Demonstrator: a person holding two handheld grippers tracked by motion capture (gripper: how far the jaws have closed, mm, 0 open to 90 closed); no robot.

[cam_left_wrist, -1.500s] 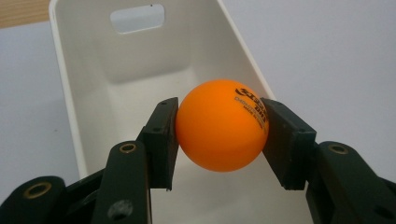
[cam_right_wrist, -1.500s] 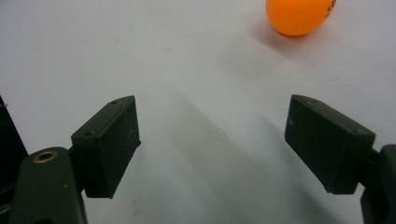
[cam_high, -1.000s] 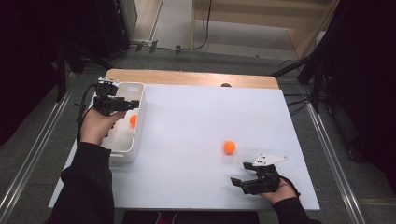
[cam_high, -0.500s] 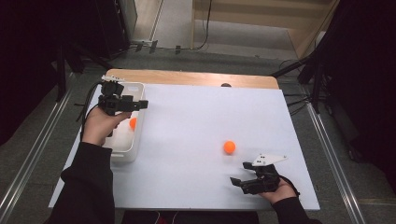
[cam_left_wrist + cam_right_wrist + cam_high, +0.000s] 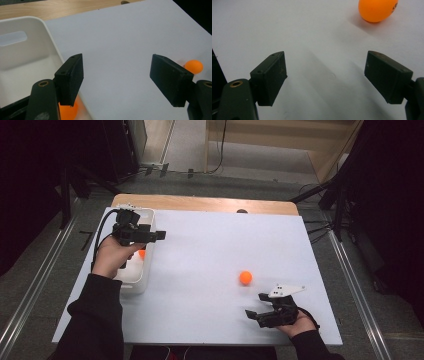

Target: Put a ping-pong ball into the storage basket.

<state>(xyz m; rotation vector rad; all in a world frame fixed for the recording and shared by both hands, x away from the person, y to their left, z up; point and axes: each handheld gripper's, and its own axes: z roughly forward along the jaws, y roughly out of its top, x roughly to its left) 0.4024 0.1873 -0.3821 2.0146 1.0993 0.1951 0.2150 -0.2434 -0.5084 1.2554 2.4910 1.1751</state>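
My left gripper (image 5: 159,235) hangs over the right rim of the white bin (image 5: 134,288), its tips pointing out over the table. Its jaws have just been opening and stand open with nothing between them (image 5: 117,75). One orange ball (image 5: 142,253) lies inside the bin, peeking out below the left jaw (image 5: 68,111). A second orange ball (image 5: 245,277) rests on the white table, off to the right in the left gripper view (image 5: 193,66). Low near the table's front right, my right gripper (image 5: 252,314) is open and empty (image 5: 325,75). That ball (image 5: 377,10) lies ahead and to its right.
The white tabletop (image 5: 215,250) lies on a wooden table whose bare strip (image 5: 200,202) shows at the far edge. The bin (image 5: 52,32) stands along the left side. Dark floor and stands surround the table.
My left gripper has drifted a little to the right, from above the bin toward its right rim. The right gripper and both balls have stayed where they were.
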